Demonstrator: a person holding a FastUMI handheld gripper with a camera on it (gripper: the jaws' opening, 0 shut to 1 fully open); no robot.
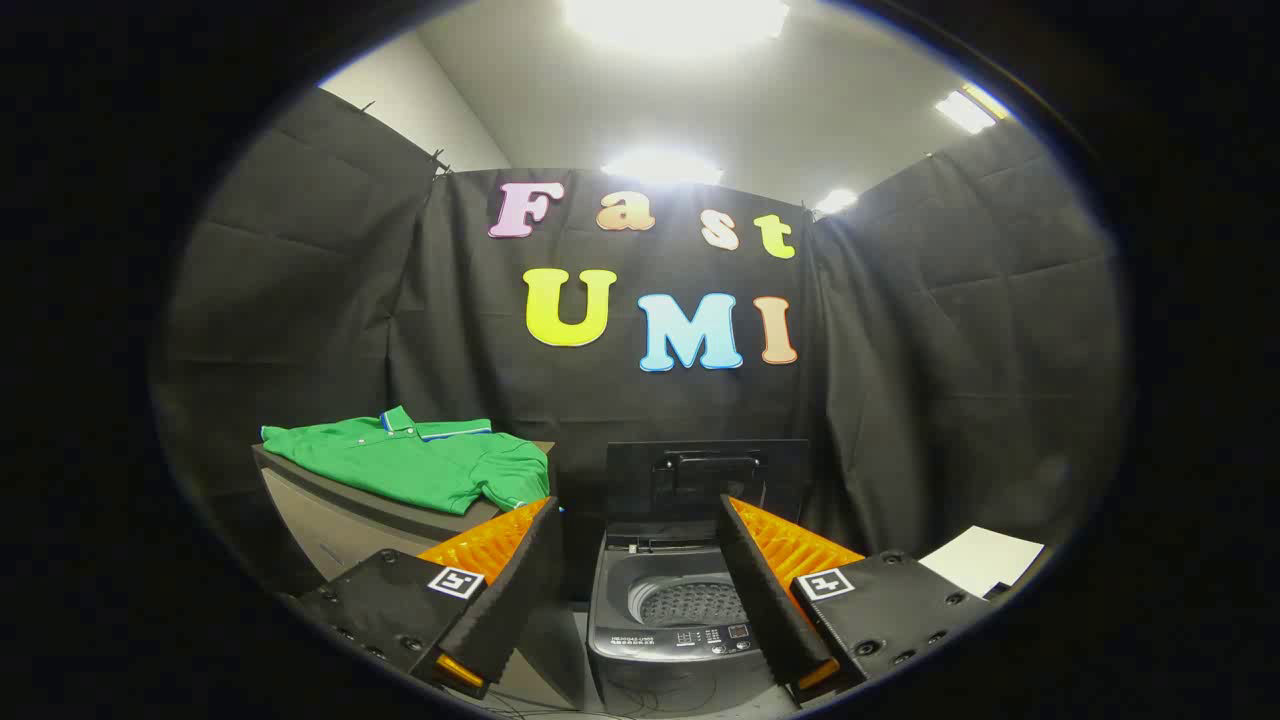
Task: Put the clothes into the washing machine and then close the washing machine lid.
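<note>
The gripper (635,515) has its two fingers (520,590) spread wide apart with nothing held between them. Seen through the gap between them, a small dark grey top-loading washing machine (668,640) stands low on the floor against the black cloth wall. Its flat dark lid (706,480) is raised upright at the back, with a handle near its top edge, and the perforated metal drum (690,603) lies open below it. A strip of buttons runs along the machine's front edge. Beside the machine, beyond the left finger, a folded green polo shirt with a blue-and-white trimmed collar (415,460) lies flat on the top of a dark counter (340,515), reaching to its near edge. Beyond the right finger lies a white sheet of paper (982,558).
</note>
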